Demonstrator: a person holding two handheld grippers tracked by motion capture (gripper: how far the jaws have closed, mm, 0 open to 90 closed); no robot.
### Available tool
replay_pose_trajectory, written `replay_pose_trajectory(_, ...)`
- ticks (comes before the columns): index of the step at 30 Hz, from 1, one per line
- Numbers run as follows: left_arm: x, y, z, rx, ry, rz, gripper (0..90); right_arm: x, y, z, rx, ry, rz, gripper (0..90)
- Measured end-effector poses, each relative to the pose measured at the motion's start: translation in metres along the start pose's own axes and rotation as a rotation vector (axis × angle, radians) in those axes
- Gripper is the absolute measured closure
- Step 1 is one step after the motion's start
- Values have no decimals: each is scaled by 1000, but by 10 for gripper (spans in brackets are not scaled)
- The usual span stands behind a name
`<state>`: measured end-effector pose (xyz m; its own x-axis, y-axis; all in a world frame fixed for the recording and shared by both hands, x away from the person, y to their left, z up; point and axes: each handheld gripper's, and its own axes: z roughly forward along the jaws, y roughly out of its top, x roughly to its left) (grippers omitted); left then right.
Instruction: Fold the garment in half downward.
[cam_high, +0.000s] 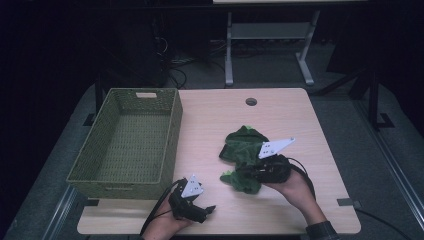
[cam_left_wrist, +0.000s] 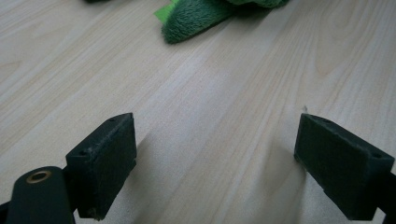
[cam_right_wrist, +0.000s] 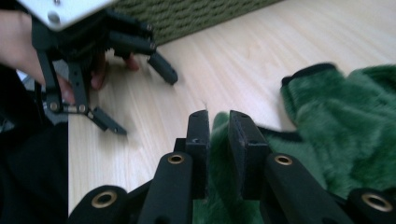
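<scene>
Right claw (cam_right_wrist: 218, 123): jaws nearly together, clamped on a fold of the green plush cloth (cam_high: 243, 150), which lies right of centre on the table (cam_high: 210, 125). Left claw (cam_high: 209, 210): jaws apart, nothing between them, resting low at the near edge of the table, plush cloth's edge just ahead of it. Green woven basket (cam_high: 127, 182): far left, nothing inside. Status, as judged: cloth gripped but not yet lifted clear; carrying it left and dropping it into the basket remains.
</scene>
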<state>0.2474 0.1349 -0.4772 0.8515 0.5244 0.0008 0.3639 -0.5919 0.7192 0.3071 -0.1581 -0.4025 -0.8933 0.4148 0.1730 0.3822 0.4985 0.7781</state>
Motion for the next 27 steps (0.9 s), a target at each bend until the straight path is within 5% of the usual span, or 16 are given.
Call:
replay_pose_trajectory(7, 0, 0, 0, 4, -1, 3, 123, -13, 0, 2, 24, -126, 68, 898)
replay_pose_trajectory(18, 0, 0, 0, 2, -2, -4, 123, -22, -22, 40, 156, -118, 113, 900)
replay_pose_trajectory(27, 0, 1, 1, 4, 1, -2, 123, -22, -29, 48, 199, -135, 116, 900)
